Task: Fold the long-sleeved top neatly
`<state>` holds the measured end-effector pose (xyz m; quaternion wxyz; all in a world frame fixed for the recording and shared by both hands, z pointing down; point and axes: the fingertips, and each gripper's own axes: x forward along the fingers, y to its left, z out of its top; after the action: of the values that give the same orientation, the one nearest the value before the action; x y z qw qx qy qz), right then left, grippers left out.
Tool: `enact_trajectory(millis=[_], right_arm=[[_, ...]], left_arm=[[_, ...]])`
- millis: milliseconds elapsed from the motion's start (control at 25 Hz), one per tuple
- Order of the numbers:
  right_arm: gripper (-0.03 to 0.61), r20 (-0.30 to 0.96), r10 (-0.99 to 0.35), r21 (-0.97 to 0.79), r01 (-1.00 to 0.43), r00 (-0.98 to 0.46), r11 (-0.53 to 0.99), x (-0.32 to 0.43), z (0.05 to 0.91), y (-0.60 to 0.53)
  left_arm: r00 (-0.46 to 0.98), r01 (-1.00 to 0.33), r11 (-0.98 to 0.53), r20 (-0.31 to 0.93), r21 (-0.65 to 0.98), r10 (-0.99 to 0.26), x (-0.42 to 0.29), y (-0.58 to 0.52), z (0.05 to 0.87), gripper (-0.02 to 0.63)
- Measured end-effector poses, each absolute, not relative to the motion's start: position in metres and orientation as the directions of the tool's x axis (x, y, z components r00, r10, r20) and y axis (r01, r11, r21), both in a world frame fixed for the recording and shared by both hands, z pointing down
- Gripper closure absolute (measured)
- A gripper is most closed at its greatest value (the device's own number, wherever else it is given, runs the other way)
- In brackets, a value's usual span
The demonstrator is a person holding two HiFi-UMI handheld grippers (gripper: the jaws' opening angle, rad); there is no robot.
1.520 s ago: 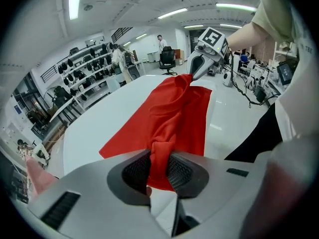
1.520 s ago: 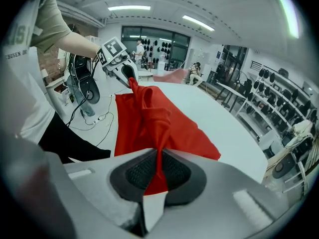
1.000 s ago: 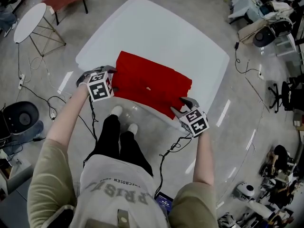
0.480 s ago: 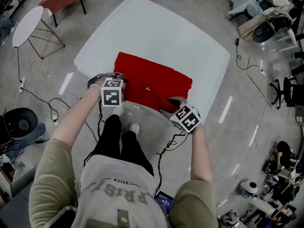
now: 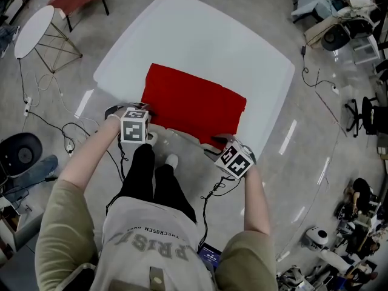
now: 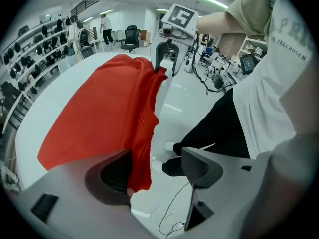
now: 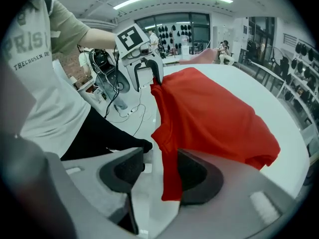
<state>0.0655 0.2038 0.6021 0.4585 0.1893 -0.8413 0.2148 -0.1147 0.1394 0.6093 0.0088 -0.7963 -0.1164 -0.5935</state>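
right claw (image 7: pixel 159 163) straddles smooth red top (image 7: pixel 214 113)

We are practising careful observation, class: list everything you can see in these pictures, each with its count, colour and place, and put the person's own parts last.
table: one, white, middle of the floor.
top: one, red, folded on the table, along its near edge.
side table: one, white, round, far left.
office chair: one, black, far right.
cables: several, dark, floor at left.
left gripper: one, grey, jaws apart, at the top's left corner.
right gripper: one, grey, jaws apart, at the top's right corner.
arms: two, bare, reaching to the table.
trousers: one pair, black, below the table's near edge.
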Motion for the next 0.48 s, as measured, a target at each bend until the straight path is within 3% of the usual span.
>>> enact_trajectory(millis=[200, 360, 480], right_arm=[[0.362, 0.86, -0.099, -0.206, -0.517, -0.501, 0.831, 0.06, 0.602, 0.213], [0.362, 0.779, -0.258, -0.183, -0.6, -0.572, 0.779, 0.067, 0.556, 0.18], [0.362, 0.76, -0.358, -0.155, -0.685, -0.543, 0.712, 0.08, 0.546, 0.144]], left_arm=[[0.284, 0.166, -0.969, 0.932, 0.183, 0.224, -0.12, 0.156, 0.604, 0.288], [0.443, 0.106, -0.981, 0.876, 0.16, 0.191, -0.1, 0.142, 0.56, 0.288], [0.535, 0.031, -0.994, 0.838, 0.106, 0.106, -0.068, 0.112, 0.542, 0.288]])
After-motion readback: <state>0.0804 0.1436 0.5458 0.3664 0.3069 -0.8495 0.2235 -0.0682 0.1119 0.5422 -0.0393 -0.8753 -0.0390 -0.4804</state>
